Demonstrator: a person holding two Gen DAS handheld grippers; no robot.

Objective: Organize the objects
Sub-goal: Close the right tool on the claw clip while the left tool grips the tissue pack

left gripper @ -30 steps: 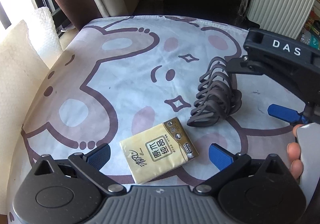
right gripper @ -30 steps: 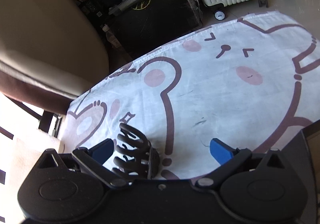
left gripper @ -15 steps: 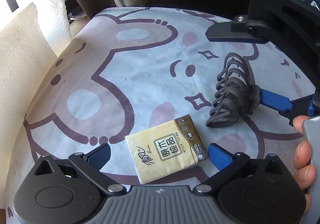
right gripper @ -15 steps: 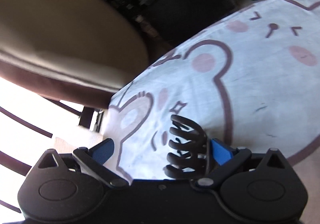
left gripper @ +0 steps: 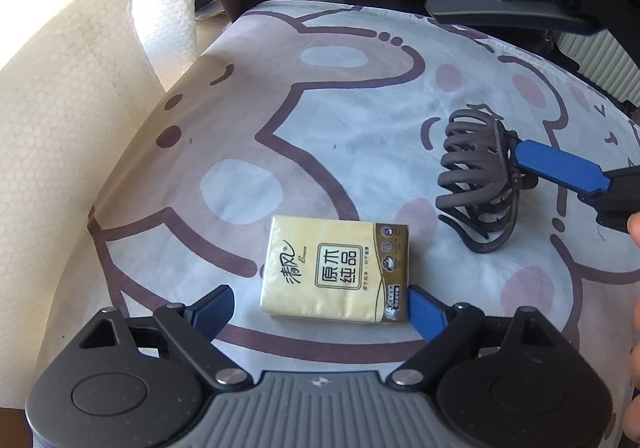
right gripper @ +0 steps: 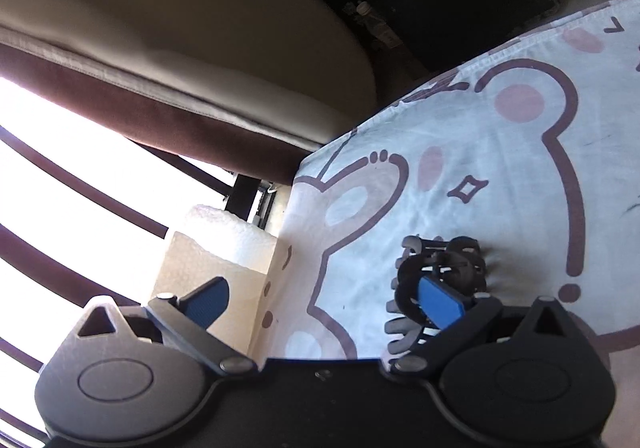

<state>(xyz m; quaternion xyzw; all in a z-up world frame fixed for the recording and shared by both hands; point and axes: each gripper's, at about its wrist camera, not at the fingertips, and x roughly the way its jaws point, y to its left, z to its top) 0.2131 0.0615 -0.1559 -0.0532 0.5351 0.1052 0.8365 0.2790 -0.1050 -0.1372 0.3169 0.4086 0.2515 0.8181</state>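
Note:
A yellow tissue pack [left gripper: 336,272] lies flat on the bear-print cloth [left gripper: 320,88]. My left gripper [left gripper: 320,310] straddles its near end. The jaws are closing: the right pad touches the pack's corner and the left pad stands clear of it. A dark grey hair claw clip [left gripper: 476,184] lies to the right, partly tipped over. One blue finger [left gripper: 556,168] of my right gripper rests against its side. In the right wrist view the right gripper [right gripper: 324,302] is wide open, and the clip [right gripper: 460,256] sits behind and around its right finger, not between the pads.
Bubble-wrap sheets [left gripper: 80,108] stand off the table's left edge. A white ribbed suitcase [left gripper: 600,60] and dark clutter lie beyond the far edge. A person's fingers [left gripper: 634,224] show at the right border. Brown curtain [right gripper: 180,48] hangs behind.
My left gripper has moved in over the tissue pack and its jaws have narrowed. The right gripper swung left, so the clip went from its left finger to its right finger and tipped.

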